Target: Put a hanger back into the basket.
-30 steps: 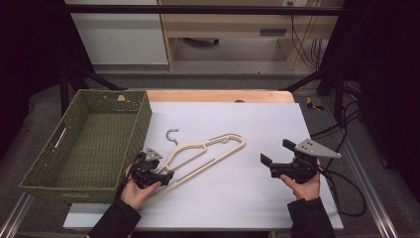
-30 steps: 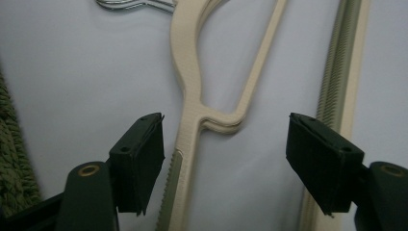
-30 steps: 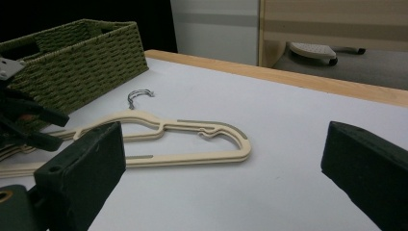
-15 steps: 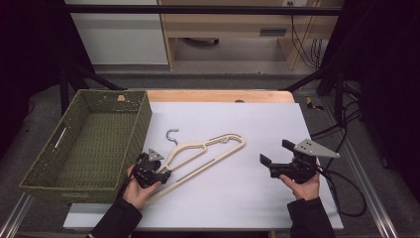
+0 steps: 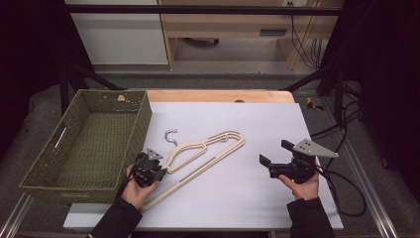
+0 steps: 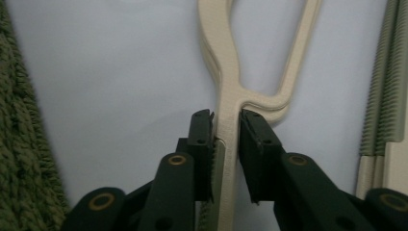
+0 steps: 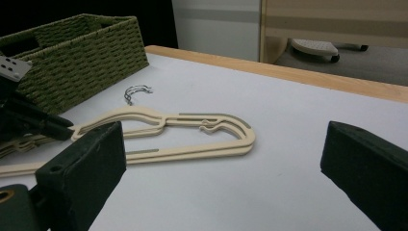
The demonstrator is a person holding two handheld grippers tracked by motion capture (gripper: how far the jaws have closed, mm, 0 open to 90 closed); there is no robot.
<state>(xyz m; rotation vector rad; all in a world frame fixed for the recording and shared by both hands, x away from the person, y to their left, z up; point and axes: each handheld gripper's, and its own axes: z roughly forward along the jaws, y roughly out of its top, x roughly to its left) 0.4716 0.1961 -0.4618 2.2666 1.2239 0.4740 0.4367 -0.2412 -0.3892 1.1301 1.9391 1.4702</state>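
- Setting: a white-topped table (image 5: 257, 198) with a wooden far edge stands in a dim room; pale cabinets and trailing cables lie behind it, and a green woven basket (image 5: 89, 144), apparently empty, sits at the table's left end.
- Object: a cream hanger (image 5: 208, 151) lies flat on the table just right of the basket. Its metal hook (image 5: 171, 135) points toward the far side, and its long lower bar runs toward the person's near left. In the right gripper view it reads as two or more matching hangers stacked together (image 7: 192, 130); the exact count cannot be told.
- Left tongs (image 5: 147, 168): nearly closed on a narrow limb of the hanger (image 6: 231, 139), one jaw on each side, at the end beside the basket. Whether both pads press firmly cannot be told.
- Right tongs (image 5: 277, 163): wide open and empty, held above the table well right of the hanger.
- Handling, as judged: the hanger looks light, stiff and thin, with a smooth finish that may slip. A grip at one end would let the far end sag or swing, and stacked pieces may slide apart. A second hold near the opposite shoulder would steady it.
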